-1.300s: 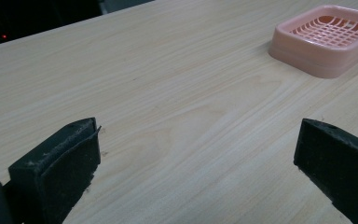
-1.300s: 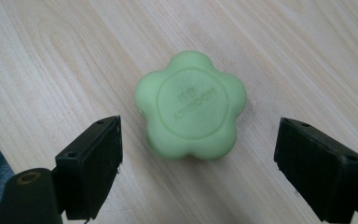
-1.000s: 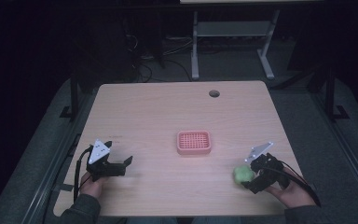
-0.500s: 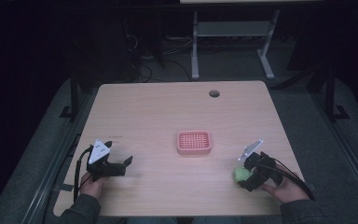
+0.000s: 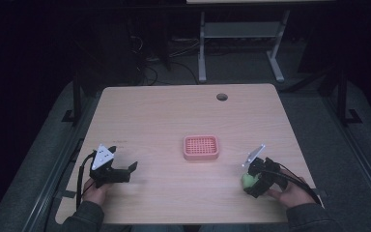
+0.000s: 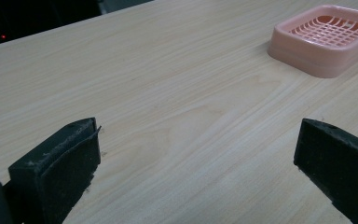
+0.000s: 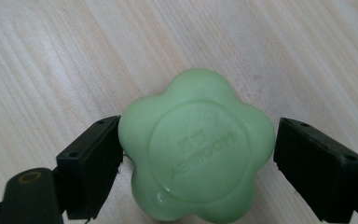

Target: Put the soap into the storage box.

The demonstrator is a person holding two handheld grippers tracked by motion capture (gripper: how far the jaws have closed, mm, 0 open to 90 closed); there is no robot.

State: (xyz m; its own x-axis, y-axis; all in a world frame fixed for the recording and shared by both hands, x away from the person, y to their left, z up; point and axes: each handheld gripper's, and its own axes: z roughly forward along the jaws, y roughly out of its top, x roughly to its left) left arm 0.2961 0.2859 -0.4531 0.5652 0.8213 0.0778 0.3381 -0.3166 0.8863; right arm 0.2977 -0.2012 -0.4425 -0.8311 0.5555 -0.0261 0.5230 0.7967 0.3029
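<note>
Soap: one green flower-shaped soap bar sits between right gripper jaws, left jaw touching, right jaw just apart.
Dish: one pink slotted plastic soap dish ahead-right of left gripper.
Left gripper: jaws spread wide, empty.

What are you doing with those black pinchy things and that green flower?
A person sits at a wooden table with tongs in each hand. The right tongs sit around a green flower-shaped soap, one jaw touching it, the other right beside it. The left tongs are wide open over bare wood, holding nothing. A pink soap dish waits empty in the middle of the table.
</note>
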